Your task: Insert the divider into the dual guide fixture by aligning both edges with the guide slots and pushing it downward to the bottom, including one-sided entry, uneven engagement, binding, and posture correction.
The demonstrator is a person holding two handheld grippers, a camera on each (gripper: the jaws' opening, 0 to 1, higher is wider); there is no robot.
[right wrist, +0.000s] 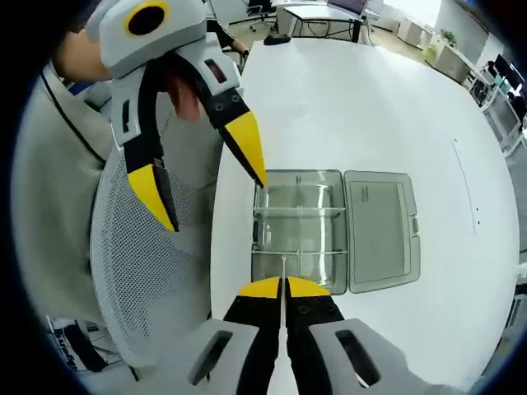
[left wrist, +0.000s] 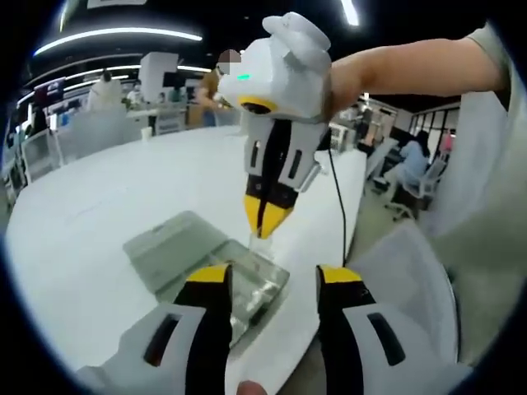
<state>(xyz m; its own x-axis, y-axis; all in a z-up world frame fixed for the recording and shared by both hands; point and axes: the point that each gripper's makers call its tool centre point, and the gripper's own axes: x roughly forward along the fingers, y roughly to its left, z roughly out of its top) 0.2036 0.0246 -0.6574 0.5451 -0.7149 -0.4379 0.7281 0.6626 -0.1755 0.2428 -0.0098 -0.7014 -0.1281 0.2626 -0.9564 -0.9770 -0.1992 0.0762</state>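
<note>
Down on the white table (left wrist: 99, 214), the left gripper view shows a clear plastic box (left wrist: 247, 284) with its hinged lid (left wrist: 173, 247) laid flat open beside it. The box lies just beyond the left gripper (left wrist: 272, 284), whose yellow-tipped jaws stand wide apart with nothing between them. What lies inside the box is hard to make out here; only some pale shapes show through the clear wall. Above the box the right gripper (left wrist: 265, 216) points downward, its jaws drawn nearly together over a thin clear divider (left wrist: 262, 240) that reaches down toward the box. A person's bare forearm (left wrist: 395, 70) leads away from that gripper.

Next, the right gripper view looks straight down on the same box (right wrist: 296, 226), which sits close to the table edge (right wrist: 216, 271) with the lid (right wrist: 380, 230) spread open to one side. Two thin cross partitions split the box into compartments, and the compartments look bare. The right gripper (right wrist: 283, 286) has its jaws pinched narrow on the divider (right wrist: 283, 267), seen edge-on as a fine pale line whose far end reaches the nearest wall of the box; whether it sits in a slot cannot be told. The left gripper (right wrist: 216, 197) hangs over the box's corner, jaws wide and holding nothing. A white mesh chair back (right wrist: 144, 271) stands just off the table edge.
</note>
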